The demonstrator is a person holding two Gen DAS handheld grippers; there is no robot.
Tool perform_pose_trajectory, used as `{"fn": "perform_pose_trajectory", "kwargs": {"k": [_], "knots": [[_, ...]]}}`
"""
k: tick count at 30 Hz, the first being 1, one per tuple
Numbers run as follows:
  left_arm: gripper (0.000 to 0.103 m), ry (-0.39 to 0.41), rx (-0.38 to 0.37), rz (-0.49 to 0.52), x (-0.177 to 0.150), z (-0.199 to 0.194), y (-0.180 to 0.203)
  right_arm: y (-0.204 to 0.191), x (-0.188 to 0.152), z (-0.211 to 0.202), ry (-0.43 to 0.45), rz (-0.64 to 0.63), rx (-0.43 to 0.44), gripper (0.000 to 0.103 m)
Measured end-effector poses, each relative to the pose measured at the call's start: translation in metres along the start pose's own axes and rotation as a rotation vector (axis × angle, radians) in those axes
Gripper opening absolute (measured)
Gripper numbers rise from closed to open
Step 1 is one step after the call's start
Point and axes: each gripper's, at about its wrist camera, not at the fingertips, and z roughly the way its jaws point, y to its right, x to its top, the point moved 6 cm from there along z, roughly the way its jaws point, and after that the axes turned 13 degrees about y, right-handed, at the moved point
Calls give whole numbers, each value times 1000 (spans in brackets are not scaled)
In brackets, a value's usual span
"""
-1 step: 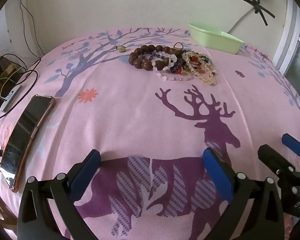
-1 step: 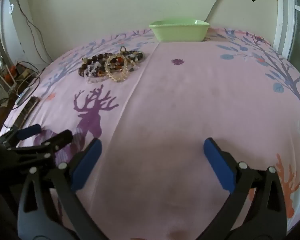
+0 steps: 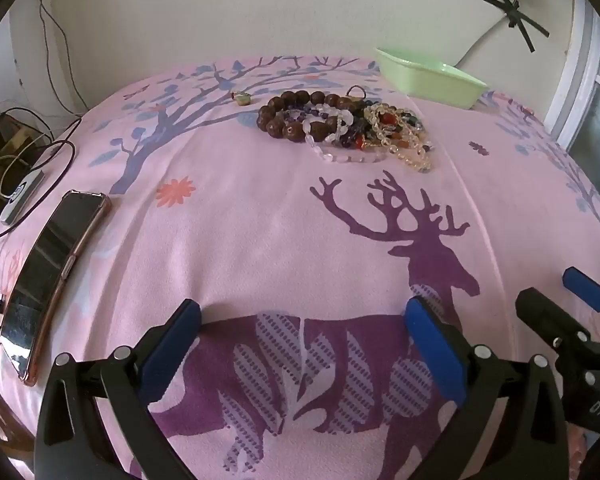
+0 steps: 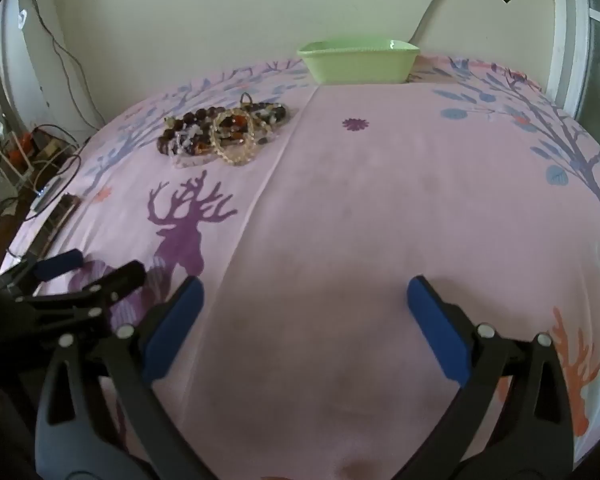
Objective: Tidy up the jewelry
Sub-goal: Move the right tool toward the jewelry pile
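Close to the cameras are the two grippers. The left gripper is spread wide with nothing between its blue pads. It hangs low over the big purple deer printed on the pink cloth that covers the tabletop. The right gripper is spread wide too, and it holds nothing. It sits over a plain pink part of the cloth, just beside the left gripper. Each one can be seen at the edge of the other's view.

On the left side of the tabletop lies a dark phone in a pink case, flat near the edge. Past it, a small gray box with black wires sits at the edge.

Farther away is the jewelry pile. It is a heap of bead bracelets all touching each other. There are big brown beads, clear beads, purple ones, and yellow and red ones. A small green charm lies alone just to the left of the pile.

Behind the pile, to the right, is a light green bin at the far edge of the tabletop, near the wall. The pile and the bin are apart. You cannot see what is inside the bin from here.
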Motion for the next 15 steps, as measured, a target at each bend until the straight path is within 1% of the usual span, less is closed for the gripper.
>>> {"fn": "perform_pose_trajectory", "kwargs": {"k": [2, 3, 4, 6, 7, 8, 9, 11, 15], "knots": [[80, 7, 0, 3, 4, 0, -4, -1, 5, -2, 18, -11, 1, 98], [80, 22, 12, 6, 8, -1, -7, -3, 6, -3, 27, -22, 3, 98], [80, 57, 21, 20, 15, -9, -10, -7, 13, -3, 37, -33, 6, 98], [80, 75, 28, 32, 23, -11, -15, -12, 19, -1, 43, -48, 18, 96], [80, 77, 32, 34, 27, -10, -17, -14, 22, 2, 38, -52, 23, 92], [80, 80, 39, 35, 30, -10, -19, -17, 25, 5, 36, -53, 31, 90], [80, 77, 49, 30, 35, 0, -21, -19, 28, 8, 37, -51, 38, 90], [80, 88, 67, 32, 41, 3, -24, -18, 36, 12, 43, -41, 51, 89], [80, 68, 61, -1, 45, 18, -28, -21, 45, 23, 33, -24, 58, 89]]}}
